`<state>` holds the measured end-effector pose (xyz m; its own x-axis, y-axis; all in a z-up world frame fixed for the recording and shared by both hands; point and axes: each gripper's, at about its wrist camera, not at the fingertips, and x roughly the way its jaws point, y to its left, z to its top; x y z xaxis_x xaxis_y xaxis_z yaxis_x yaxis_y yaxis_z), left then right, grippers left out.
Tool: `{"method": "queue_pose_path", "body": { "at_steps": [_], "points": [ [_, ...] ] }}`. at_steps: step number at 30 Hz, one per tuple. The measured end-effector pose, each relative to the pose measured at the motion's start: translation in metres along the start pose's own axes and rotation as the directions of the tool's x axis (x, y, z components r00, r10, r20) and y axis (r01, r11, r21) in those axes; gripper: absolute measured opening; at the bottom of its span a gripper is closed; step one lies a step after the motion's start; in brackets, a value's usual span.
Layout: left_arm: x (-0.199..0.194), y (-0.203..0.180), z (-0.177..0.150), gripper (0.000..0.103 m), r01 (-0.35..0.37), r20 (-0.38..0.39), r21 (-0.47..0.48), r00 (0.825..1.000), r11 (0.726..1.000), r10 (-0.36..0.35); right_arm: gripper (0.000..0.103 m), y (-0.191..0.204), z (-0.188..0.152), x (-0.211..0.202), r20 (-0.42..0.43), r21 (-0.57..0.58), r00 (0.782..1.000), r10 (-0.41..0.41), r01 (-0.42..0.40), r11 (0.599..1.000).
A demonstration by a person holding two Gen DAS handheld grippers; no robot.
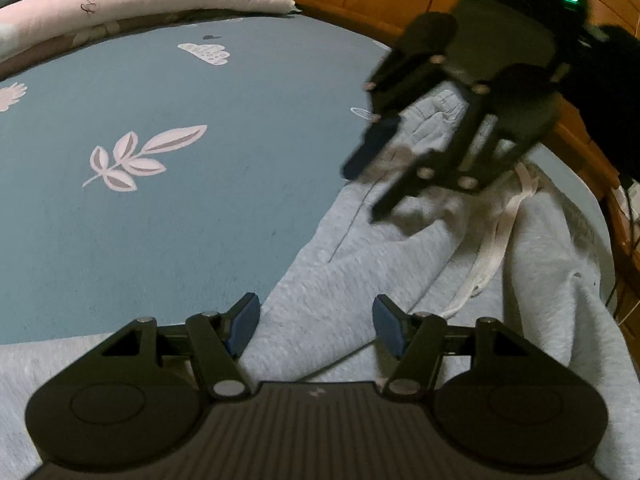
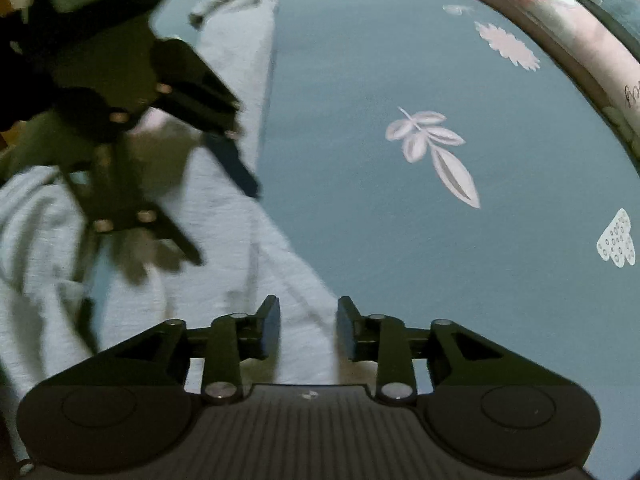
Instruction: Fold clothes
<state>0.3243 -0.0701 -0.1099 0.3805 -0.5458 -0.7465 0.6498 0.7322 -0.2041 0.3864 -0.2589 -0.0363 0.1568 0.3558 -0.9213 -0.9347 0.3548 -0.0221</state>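
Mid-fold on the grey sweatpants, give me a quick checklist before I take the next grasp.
1. Left gripper open: ok.
2. Right gripper open, nothing pinched: ok.
3. Grey sweatpants under both grippers: ok.
4. Sweatpants lying flat: not ok, bunched folds near the white drawstring.
5. Blue bedsheet beside the pants free of other items: ok.
6. Grippers clear of each other: cannot tell, the views are blurred.
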Motion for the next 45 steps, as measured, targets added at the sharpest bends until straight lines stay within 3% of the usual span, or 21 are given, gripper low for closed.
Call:
{"method": "queue_pose_path", "body": {
  "at_steps": [7,9,11,12,15,19,22,24,27,30,31,33,35,40,42,45],
  "points": [
    [0.0,0.0,-0.006,0.065,0.003,0.021,0.01,1.0,1.0,-0.003,0.047,-0.027,0.002,0.024,-0.052,0.038,0.992,0.112,-0.11,0.993],
    [0.001,0.0,-0.005,0.067,0.002,0.018,0.017,1.0,1.0,-0.003,0.047,-0.026,0.0,0.023,-0.053,0.031,0.993,0.11,-0.109,0.994],
    [0.005,-0.001,-0.002,0.069,-0.001,0.009,0.038,1.0,0.999,0.0,0.041,-0.021,-0.001,0.021,-0.053,0.014,0.994,0.099,-0.098,0.995],
    [0.003,-0.001,0.001,0.069,-0.003,0.01,0.047,1.0,0.999,0.003,0.028,-0.018,-0.002,0.02,-0.049,0.004,0.994,0.097,-0.097,0.995],
    [-0.002,-0.004,0.011,0.069,-0.011,0.012,0.072,1.0,0.997,0.01,0.014,-0.007,-0.004,0.014,-0.03,-0.03,0.998,0.053,-0.054,0.998],
    [-0.018,-0.003,0.039,0.069,0.004,0.102,0.105,0.995,0.994,-0.015,0.011,0.01,-0.01,0.004,0.008,-0.082,1.0,-0.023,0.024,0.996],
    [-0.003,0.007,0.063,0.066,0.076,0.084,0.101,0.993,0.992,-0.085,0.011,0.018,-0.014,-0.001,0.032,-0.097,0.998,-0.062,0.065,0.993],
    [0.017,0.011,0.07,0.057,0.141,0.029,0.124,0.989,0.982,-0.145,0.011,0.021,-0.015,-0.005,0.047,-0.1,0.996,-0.076,0.08,0.992],
    [0.044,0.015,0.07,0.055,0.209,-0.064,0.159,0.978,0.965,-0.201,0.011,0.024,-0.015,-0.011,0.068,-0.1,0.994,-0.089,0.096,0.99],
    [0.059,0.024,0.07,0.049,0.238,-0.096,0.107,0.969,0.965,-0.228,0.011,0.028,-0.016,-0.016,0.088,-0.1,0.992,-0.095,0.104,0.99],
    [0.061,0.026,0.071,0.03,0.257,-0.097,0.083,0.964,0.963,-0.249,0.011,0.029,-0.016,-0.017,0.093,-0.1,0.991,-0.097,0.106,0.989],
    [0.061,0.023,0.071,0.005,0.284,-0.114,0.072,0.955,0.956,-0.275,0.011,0.029,-0.016,-0.017,0.097,-0.099,0.99,-0.105,0.115,0.988],
    [0.058,0.009,0.067,0.003,0.241,-0.121,0.139,0.967,0.96,-0.225,0.011,0.031,-0.016,-0.016,0.092,-0.107,0.989,-0.116,0.126,0.986],
    [0.042,-0.021,0.063,0.002,0.11,-0.066,0.293,0.993,0.95,-0.095,0.041,0.017,-0.022,-0.032,0.108,-0.065,0.985,-0.132,0.14,0.988],
    [0.036,-0.033,0.061,0.002,0.068,-0.04,0.356,0.998,0.932,-0.057,0.046,0.005,-0.024,-0.036,0.092,-0.039,0.984,-0.153,0.157,0.987],
    [0.028,-0.05,0.054,0.002,0.02,-0.006,0.458,1.0,0.889,-0.019,0.057,-0.008,-0.02,-0.029,0.033,-0.028,0.997,-0.066,0.067,0.997]
  ]
}}
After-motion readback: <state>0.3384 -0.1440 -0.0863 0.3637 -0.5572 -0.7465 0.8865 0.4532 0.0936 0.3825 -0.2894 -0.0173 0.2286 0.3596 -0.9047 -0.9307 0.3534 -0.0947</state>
